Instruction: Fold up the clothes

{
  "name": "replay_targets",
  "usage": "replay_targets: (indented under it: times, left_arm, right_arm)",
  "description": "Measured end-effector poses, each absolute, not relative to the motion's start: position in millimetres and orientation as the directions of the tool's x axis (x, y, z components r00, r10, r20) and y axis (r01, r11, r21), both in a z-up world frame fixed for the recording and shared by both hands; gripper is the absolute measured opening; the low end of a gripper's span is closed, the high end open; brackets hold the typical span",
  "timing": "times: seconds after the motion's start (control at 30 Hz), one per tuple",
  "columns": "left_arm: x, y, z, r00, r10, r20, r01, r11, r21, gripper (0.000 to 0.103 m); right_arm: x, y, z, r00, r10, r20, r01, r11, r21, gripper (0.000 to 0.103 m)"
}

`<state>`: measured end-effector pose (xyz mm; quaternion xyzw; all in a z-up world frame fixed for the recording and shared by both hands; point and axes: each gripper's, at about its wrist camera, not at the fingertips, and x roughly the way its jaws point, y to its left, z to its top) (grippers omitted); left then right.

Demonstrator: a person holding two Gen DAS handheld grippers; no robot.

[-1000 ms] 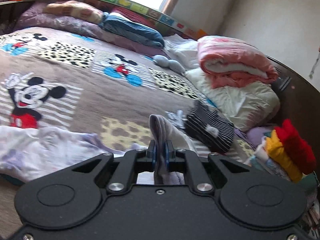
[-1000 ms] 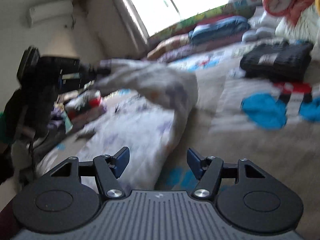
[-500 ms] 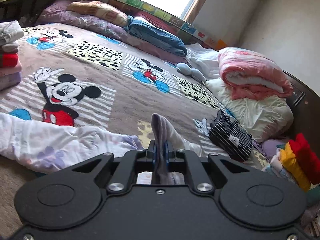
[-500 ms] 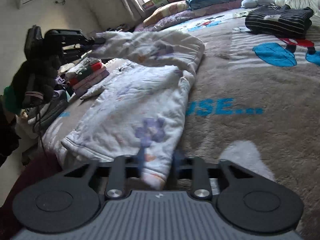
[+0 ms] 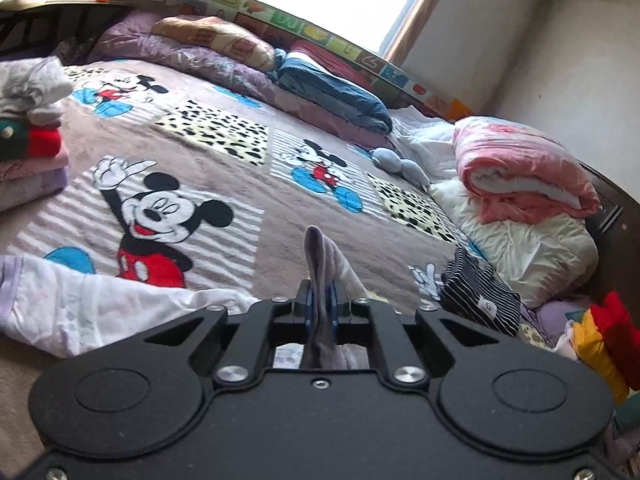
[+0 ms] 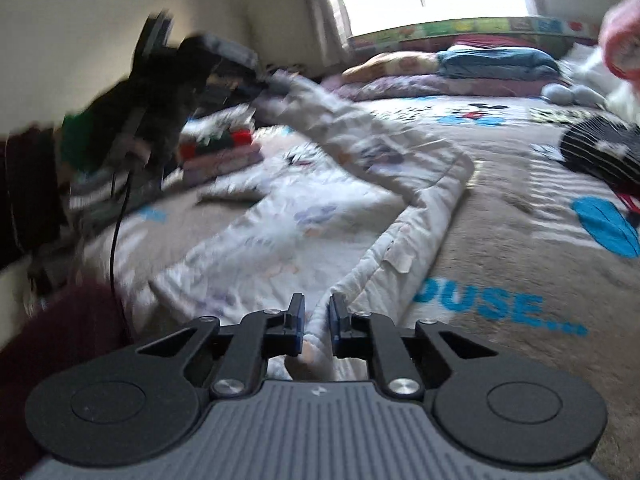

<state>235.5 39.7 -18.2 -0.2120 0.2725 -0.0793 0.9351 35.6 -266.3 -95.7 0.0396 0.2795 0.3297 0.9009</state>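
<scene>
The white printed garment point(image 6: 320, 216) lies spread on the cartoon-print blanket point(image 5: 248, 184), with its long body running back from the near edge of the bed toward the stack of folded clothes point(image 5: 32, 148). Both tools hold it at once, so the cloth can be lifted by two points and carried over as one flat layer.

The left gripper point(image 5: 319, 306) has its tongs pressed together on a lilac-grey cuff or hem of the garment, and a tongue of fabric stands up above the blue pads point(image 5: 334, 304). From the right wrist view that tool shows dark and blurred, raised above the folded stack, with a sleeve or corner trailing down from it to the rest of the garment on the blanket. Holding that end high keeps the fabric taut rather than bunched.

The right gripper point(image 6: 316, 318) is at the near edge of the garment, closest to the edge of the blanket. Its tongs are closing, with the white hem between them; a thin gap seems to remain beside each pad, so the pinch looks just short of firm. Taking the hem here gives a second anchor opposite the raised end.

Beyond the garment on the blanket sits a folded black striped piece point(image 5: 478, 296), already set apart, which suggests the fold of this white one is at an early stage
</scene>
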Motion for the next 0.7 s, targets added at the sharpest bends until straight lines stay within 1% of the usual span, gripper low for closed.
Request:
replay_targets:
  times: [0.2, 0.27, 0.3, 0.37, 0.47, 0.5, 0.57, 0.6, 0.63, 0.7]
  left_arm:
    - [240.1, 53.7, -35.8, 0.831, -0.252, -0.496, 0.002, 0.892, -0.451, 0.006]
    - [241.7, 58.6, -39.6, 0.834, -0.254, -0.489, -0.006, 0.883, -0.469, 0.006]
    - [241.6, 61.6, -39.8, 0.842, -0.256, -0.475, -0.007, 0.875, -0.483, 0.005]
    - [242.0, 66.4, -40.7, 0.851, -0.247, -0.463, -0.019, 0.868, -0.496, 0.003]
    - [245.2, 72.7, -48.4, 0.847, -0.219, -0.485, -0.05, 0.875, -0.482, 0.002]
    - [245.0, 76.1, -51.4, 0.845, -0.218, -0.488, -0.056, 0.872, -0.487, 0.002]
    - [243.7, 82.2, -56.5, 0.843, -0.22, -0.491, -0.063, 0.867, -0.495, 0.002]
    - [240.9, 84.3, -57.3, 0.843, -0.229, -0.487, -0.056, 0.863, -0.502, 0.002]
    - [236.9, 84.1, -57.5, 0.842, -0.247, -0.479, -0.041, 0.857, -0.514, 0.002]
    - [227.6, 80.1, -58.2, 0.839, -0.294, -0.458, 0.003, 0.844, -0.537, 0.003]
  right_arm:
    - [38.4, -246.6, -100.5, 0.589, 0.635, -0.5, -0.62, 0.752, 0.225, 0.013]
    - [39.9, -243.2, -102.9, 0.582, 0.639, -0.503, -0.626, 0.747, 0.225, 0.005]
    - [41.1, -241.3, -102.7, 0.574, 0.647, -0.502, -0.632, 0.74, 0.23, 0.004]
    - [41.9, -236.8, -102.7, 0.566, 0.655, -0.501, -0.641, 0.731, 0.233, 0.004]
    - [41.5, -228.2, -106.6, 0.554, 0.66, -0.507, -0.651, 0.723, 0.229, 0.004]
    - [37.5, -227.0, -106.3, 0.539, 0.682, -0.494, -0.668, 0.703, 0.242, 0.004]
    - [26.2, -236.0, -94.4, 0.535, 0.726, -0.432, -0.695, 0.669, 0.263, 0.004]
    - [20.9, -245.4, -87.9, 0.562, 0.717, -0.412, -0.68, 0.685, 0.263, 0.005]
    - [15.5, -254.6, -82.5, 0.591, 0.703, -0.396, -0.662, 0.703, 0.26, 0.01]
    - [4.8, -270.5, -81.8, 0.665, 0.634, -0.394, -0.599, 0.768, 0.224, 0.028]
